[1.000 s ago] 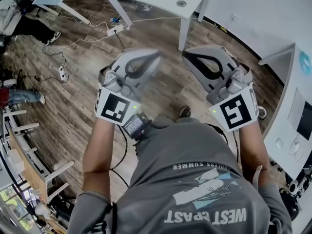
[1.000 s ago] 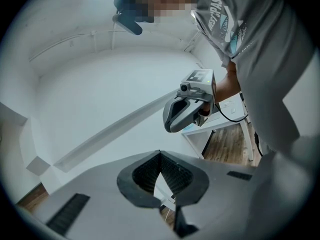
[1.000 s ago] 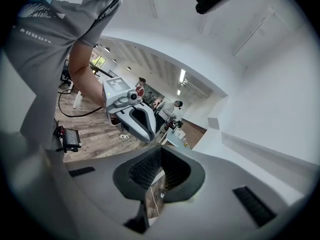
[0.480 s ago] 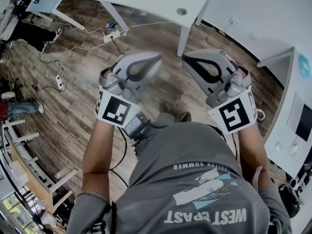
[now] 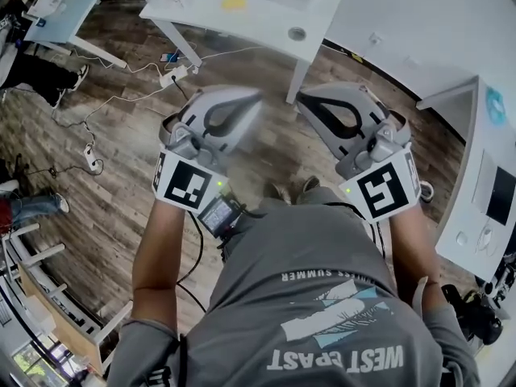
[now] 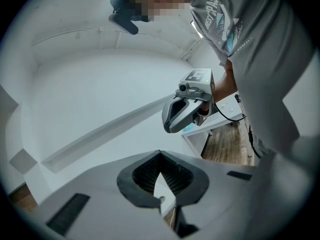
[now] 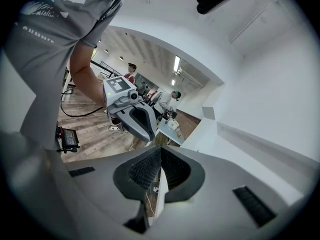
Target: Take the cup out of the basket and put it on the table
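Your left gripper [image 5: 251,97] and right gripper [image 5: 305,100] are both closed tight with nothing between the jaws, held side by side over the wood floor [image 5: 113,184]; neither cup nor basket shows in any view; the white table [image 5: 266,10] lies far ahead; reach in with the jaws closed like this and you'd likely knock the cup rather than grasp it; mind the cables [image 5: 129,75] to your far left.

Wood-plank floor [image 5: 121,200] across centre; white power strip [image 5: 172,76] upper left; bystander's jeans leg [image 5: 31,208] at left edge.
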The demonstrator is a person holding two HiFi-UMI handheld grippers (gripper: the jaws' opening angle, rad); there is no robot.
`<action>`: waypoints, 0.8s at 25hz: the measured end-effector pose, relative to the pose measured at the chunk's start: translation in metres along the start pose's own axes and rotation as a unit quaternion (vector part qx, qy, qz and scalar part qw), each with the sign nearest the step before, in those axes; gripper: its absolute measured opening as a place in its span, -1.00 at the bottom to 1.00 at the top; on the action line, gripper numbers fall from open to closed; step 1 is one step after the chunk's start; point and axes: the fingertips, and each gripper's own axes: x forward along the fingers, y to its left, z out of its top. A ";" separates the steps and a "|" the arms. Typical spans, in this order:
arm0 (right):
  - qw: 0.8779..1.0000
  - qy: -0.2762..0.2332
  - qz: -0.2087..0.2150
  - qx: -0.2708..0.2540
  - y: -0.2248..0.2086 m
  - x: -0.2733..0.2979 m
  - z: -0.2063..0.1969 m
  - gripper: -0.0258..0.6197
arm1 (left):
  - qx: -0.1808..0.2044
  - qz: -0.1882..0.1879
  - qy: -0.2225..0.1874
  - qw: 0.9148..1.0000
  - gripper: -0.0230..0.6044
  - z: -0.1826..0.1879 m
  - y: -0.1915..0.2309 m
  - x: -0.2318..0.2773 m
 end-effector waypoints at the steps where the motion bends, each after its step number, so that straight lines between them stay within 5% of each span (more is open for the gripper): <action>1: 1.000 0.001 0.001 0.001 -0.003 0.003 -0.002 -0.89 | -0.001 -0.001 0.000 1.000 -0.90 -0.002 0.003 0.003; 20: 0.998 -0.053 0.038 0.000 -0.110 0.026 -0.079 -0.89 | 0.005 0.046 0.058 0.997 -0.90 -0.029 0.064 0.110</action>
